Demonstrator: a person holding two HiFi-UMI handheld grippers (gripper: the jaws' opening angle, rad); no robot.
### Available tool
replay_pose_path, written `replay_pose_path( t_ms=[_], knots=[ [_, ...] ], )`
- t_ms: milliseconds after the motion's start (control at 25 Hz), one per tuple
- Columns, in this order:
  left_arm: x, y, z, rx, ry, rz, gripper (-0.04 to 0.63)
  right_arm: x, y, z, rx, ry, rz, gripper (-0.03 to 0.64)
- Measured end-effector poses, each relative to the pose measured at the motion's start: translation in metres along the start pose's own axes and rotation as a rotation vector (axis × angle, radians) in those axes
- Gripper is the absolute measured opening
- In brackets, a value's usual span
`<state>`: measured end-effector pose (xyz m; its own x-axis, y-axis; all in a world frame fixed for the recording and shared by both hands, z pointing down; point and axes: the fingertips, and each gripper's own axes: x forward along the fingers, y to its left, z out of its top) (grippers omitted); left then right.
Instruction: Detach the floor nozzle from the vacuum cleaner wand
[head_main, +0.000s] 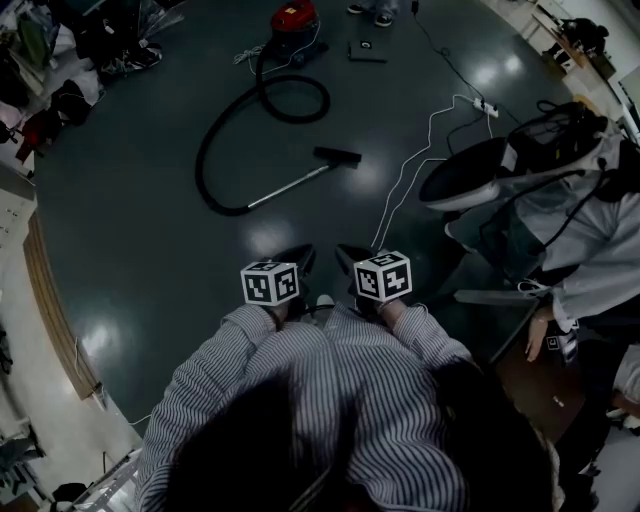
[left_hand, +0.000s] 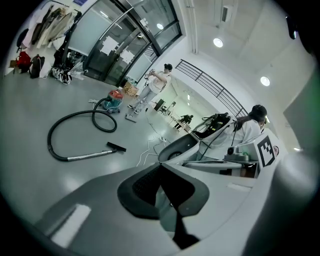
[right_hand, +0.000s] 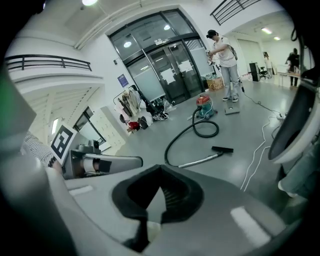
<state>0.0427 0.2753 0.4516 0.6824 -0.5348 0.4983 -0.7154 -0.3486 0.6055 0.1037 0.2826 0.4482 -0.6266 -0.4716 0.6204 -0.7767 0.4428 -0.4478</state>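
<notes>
Close against the person's striped shirt (head_main: 330, 400), the left gripper (head_main: 298, 258) and the right gripper (head_main: 348, 256) wait side by side, jaws closed on nothing, probably because work has not begun. Well ahead of them lies the floor nozzle (head_main: 337, 155), joined to the wand (head_main: 290, 187).

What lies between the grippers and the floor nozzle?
Only bare floor, shown in the head view, before the floor nozzle; a white cable runs alongside.

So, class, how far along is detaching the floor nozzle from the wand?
Nothing done yet: the floor nozzle is on the wand, both lying on the floor. Nothing in hand: left gripper and right gripper have jaws shut, empty, far off. Left: approach, grip, pull apart.
</notes>
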Motion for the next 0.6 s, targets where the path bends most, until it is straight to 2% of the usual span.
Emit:
replay_pose_path(
  t_ms=[200,360,600],
  knots=[
    [0.015,0.001,0.008,0.027,0.02,0.008,0.003,-0.003,-0.018,0.018,0.028,-0.071,-0.022,0.002],
    [0.032,-0.004,0.016,0.035,0.03,0.01,0.003,-0.007,-0.032,0.026,0.046,-0.078,-0.008,0.002],
    [0.047,-0.007,0.028,0.033,-0.047,0.018,0.003,-0.006,-0.06,0.027,0.112,-0.08,-0.01,0.002]
  ],
)
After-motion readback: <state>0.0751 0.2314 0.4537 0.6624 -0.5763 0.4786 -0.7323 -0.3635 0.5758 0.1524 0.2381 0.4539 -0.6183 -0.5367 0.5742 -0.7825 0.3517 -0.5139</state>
